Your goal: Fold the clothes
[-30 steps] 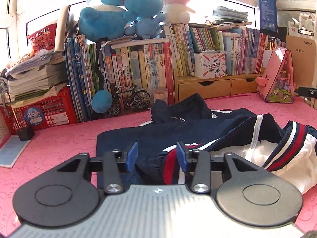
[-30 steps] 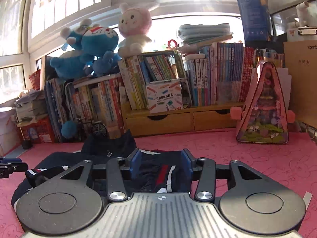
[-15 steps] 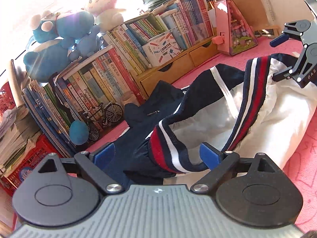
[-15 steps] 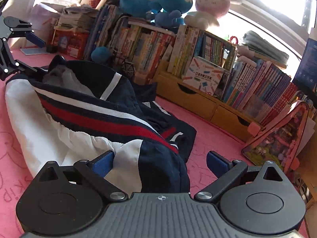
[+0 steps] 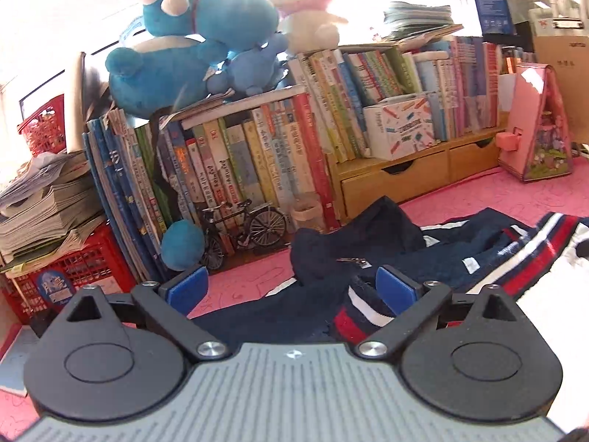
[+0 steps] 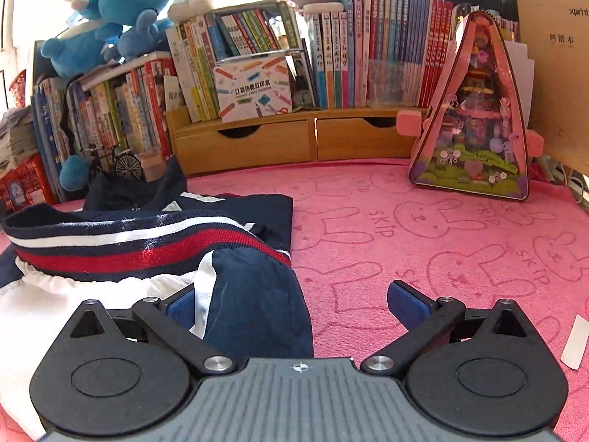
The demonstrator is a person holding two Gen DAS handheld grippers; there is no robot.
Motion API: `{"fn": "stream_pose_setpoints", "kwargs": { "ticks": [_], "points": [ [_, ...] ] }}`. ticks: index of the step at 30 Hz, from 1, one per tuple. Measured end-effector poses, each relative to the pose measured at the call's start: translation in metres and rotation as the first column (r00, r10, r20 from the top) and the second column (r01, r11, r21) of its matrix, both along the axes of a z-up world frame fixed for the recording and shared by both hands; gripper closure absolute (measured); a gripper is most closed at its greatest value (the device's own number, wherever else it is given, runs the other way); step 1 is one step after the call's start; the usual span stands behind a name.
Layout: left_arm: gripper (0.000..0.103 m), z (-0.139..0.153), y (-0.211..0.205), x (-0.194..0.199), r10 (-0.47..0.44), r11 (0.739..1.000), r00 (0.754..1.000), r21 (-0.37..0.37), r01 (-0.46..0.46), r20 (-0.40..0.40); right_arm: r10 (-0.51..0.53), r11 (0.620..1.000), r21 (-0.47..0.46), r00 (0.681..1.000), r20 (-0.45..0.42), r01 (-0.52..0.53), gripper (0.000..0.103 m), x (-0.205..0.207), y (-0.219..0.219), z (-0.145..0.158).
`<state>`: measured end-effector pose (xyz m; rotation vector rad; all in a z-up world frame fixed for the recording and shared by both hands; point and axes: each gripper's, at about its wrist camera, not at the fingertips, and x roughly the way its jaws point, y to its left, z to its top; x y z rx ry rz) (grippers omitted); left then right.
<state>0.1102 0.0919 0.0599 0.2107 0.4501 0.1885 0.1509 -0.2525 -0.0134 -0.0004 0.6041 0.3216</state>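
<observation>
A: Starting nearest, what is the left gripper [image 5: 291, 287] doing?

B: Its blue-padded jaws are standing wide and are opening at this moment. The navy jacket with the red-and-white striped knit hem and white lining [image 5: 368, 258] is lying on the pink rabbit-printed table mat [image 5: 243, 287] under and between the fingers, but neither pad is pressing it. A striped cuff is sitting just inside the right pad, at about 4 o'clock from the gripper's midpoint.

A: And the right gripper [image 6: 291, 304]?

B: Also spread wide, nothing clamped. A navy fold of the jacket [image 6: 254, 294] is lying between the fingers, against the left pad; the right pad is hanging over bare mat [image 6: 423, 228]. The striped hem is running off toward 10 o'clock, with white lining bunched at 9 o'clock.

A: What is lying beyond the jacket?

B: In the left view, at 11 o'clock, a small black model bicycle [image 5: 243, 228] is standing at the foot of a row of upright books [image 5: 235, 169], with a red plastic crate [image 5: 62, 280] at 9 o'clock. Blue plush toys [image 5: 191, 51] and a pink-and-white plush rabbit [image 5: 305, 3] are sitting on top of the books (bright window glare is washing out whatever is behind them).

A: And further right?

B: In the right view, at 12 o'clock, a pale wooden two-drawer shelf [image 6: 294, 140] is carrying more books, and a pink triangular toy box [image 6: 475, 118] is standing upright on the mat at 2 o'clock.
</observation>
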Motion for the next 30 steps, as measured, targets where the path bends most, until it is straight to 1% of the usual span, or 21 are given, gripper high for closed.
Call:
{"fn": "stream_pose_setpoints", "kwargs": {
  "ticks": [1,3,4,6,7,9,10,11,12,14,15,18,20,21,22,24,25,26,27,29,30],
  "points": [
    [0.004,-0.002,0.0,0.014,0.075,0.997,0.997,0.002,-0.075,-0.021,0.006,1.0,-0.022,1.0,-0.025,-0.007,0.0,0.005,0.007,-0.006],
    [0.007,-0.006,0.005,0.034,0.212,0.977,0.976,0.027,-0.211,-0.056,0.03,0.998,-0.05,0.998,-0.056,-0.033,0.0,0.007,0.013,-0.011],
    [0.009,-0.006,0.011,0.036,0.284,0.959,0.958,0.031,-0.283,-0.048,0.047,0.998,-0.043,0.997,-0.064,-0.05,0.001,0.006,0.013,-0.011],
    [0.009,0.001,0.029,0.022,0.355,0.935,0.934,-0.017,-0.354,0.044,0.089,0.994,0.069,0.994,-0.065,-0.085,0.0,0.002,-0.006,-0.008],
    [0.009,0.005,0.038,0.015,0.342,0.94,0.937,-0.053,-0.338,0.073,0.103,0.986,0.142,0.992,-0.078,-0.091,0.0,0.004,-0.018,-0.007],
    [0.007,0.011,0.052,0.007,0.179,0.978,0.983,-0.112,-0.173,0.041,0.134,0.954,0.283,0.986,-0.101,-0.1,0.0,0.009,-0.041,-0.006],
    [0.007,0.01,0.052,0.008,0.089,0.99,0.996,-0.113,-0.089,-0.001,0.15,0.93,0.352,0.983,-0.11,-0.102,0.0,0.011,-0.053,-0.005],
    [0.006,0.004,0.046,0.011,0.009,0.996,0.999,-0.086,-0.013,-0.051,0.154,0.917,0.386,0.982,-0.11,-0.1,0.0,0.012,-0.061,-0.003],
    [0.005,-0.002,0.04,0.014,-0.069,0.996,0.992,-0.061,0.063,-0.103,0.13,0.938,0.335,0.988,-0.089,-0.093,0.0,0.013,-0.057,-0.001],
    [0.004,-0.025,0.021,0.019,-0.124,0.991,0.975,0.028,0.131,-0.186,0.129,0.956,0.273,0.989,-0.076,-0.104,0.0,0.016,-0.044,0.0],
    [0.003,-0.036,0.011,0.022,-0.146,0.984,0.963,0.07,0.166,-0.228,0.14,0.958,0.265,0.986,-0.087,-0.112,0.001,0.018,-0.035,-0.002],
    [0.001,-0.065,-0.01,0.027,-0.113,0.965,0.959,0.2,0.168,-0.261,0.153,0.963,0.238,0.982,-0.106,-0.124,0.002,0.023,-0.015,-0.007],
    [0.003,-0.071,-0.011,0.028,-0.1,0.972,0.963,0.184,0.149,-0.252,0.14,0.97,0.214,0.985,-0.103,-0.116,0.003,0.026,-0.004,-0.011],
    [0.01,-0.07,-0.008,0.028,-0.094,0.978,0.965,0.157,0.135,-0.243,0.137,0.97,0.217,0.984,-0.113,-0.11,0.01,0.027,-0.002,-0.012],
    [0.025,-0.067,-0.005,0.027,-0.093,0.984,0.969,0.125,0.124,-0.229,0.142,0.966,0.235,0.981,-0.129,-0.109,0.017,0.029,-0.001,-0.015],
    [0.035,-0.058,0.002,0.022,-0.085,0.992,0.982,0.074,0.099,-0.171,0.178,0.935,0.332,0.976,-0.129,-0.126,0.019,0.028,-0.011,-0.014],
    [0.032,-0.055,0.004,0.017,-0.094,0.992,0.988,0.068,0.102,-0.122,0.193,0.914,0.384,0.974,-0.122,-0.133,0.015,0.027,-0.017,-0.013],
    [0.024,-0.052,0.005,0.014,-0.103,0.991,0.992,0.077,0.109,-0.073,0.193,0.9,0.417,0.974,-0.119,-0.127,0.012,0.027,-0.022,-0.012],
    [0.005,-0.052,0.006,0.017,-0.104,0.99,0.992,0.091,0.11,-0.068,0.18,0.898,0.427,0.976,-0.126,-0.111,0.006,0.028,-0.027,-0.011],
    [0.005,-0.054,0.003,0.026,-0.121,0.988,0.985,0.085,0.132,-0.125,0.136,0.92,0.386,0.981,-0.141,-0.072,0.006,0.03,-0.029,-0.012],
    [0.013,-0.057,0.001,0.03,-0.131,0.986,0.978,0.077,0.145,-0.16,0.124,0.925,0.376,0.981,-0.15,-0.06,0.014,0.031,-0.03,-0.014]
  ]
}}
